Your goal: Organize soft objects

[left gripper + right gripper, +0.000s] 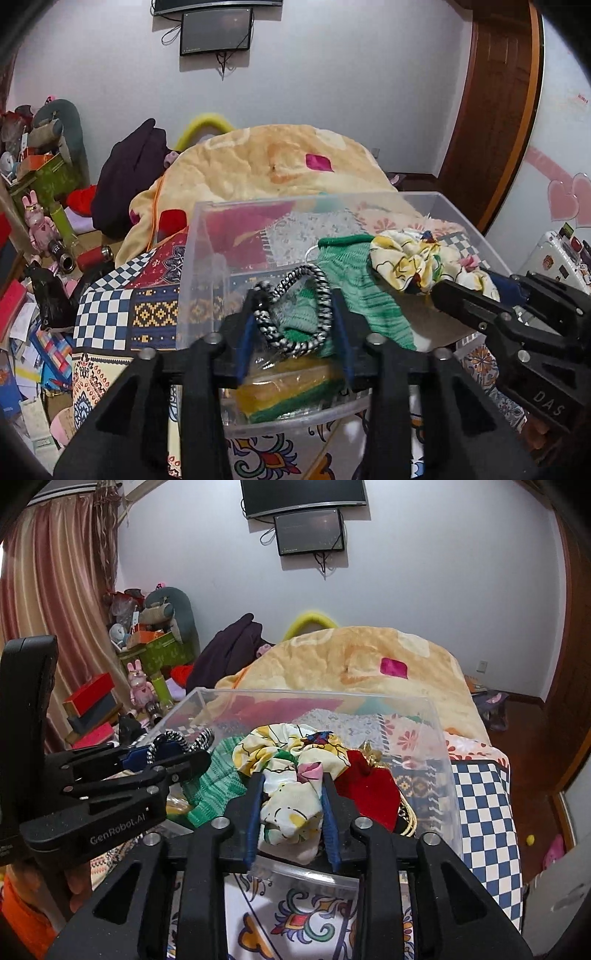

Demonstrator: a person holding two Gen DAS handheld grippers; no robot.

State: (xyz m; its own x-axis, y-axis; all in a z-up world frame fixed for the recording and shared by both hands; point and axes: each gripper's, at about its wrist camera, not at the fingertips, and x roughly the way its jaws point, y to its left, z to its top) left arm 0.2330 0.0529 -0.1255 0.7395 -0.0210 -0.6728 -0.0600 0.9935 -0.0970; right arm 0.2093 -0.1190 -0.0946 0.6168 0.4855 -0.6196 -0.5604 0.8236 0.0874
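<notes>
A clear plastic box point(207, 236) stands on the patterned bedspread, and also shows in the right wrist view point(447, 760). My left gripper point(295, 314) is shut on a black-and-white spiral hair tie point(295, 314) over the box's near left side. My right gripper point(291, 801) is shut on a yellow floral scrunchie point(284, 760) over the box; it shows in the left wrist view point(410, 262) too. In the box lie a green knitted piece point(354, 280), a yellow-and-green sponge point(291, 391) and a red pouch point(369, 786).
A peach blanket point(266, 162) is heaped behind the box. A dark garment point(129, 173) lies at its left. Toys, boxes and bottles point(44, 177) crowd the left side. A wooden door point(491, 110) is at the right.
</notes>
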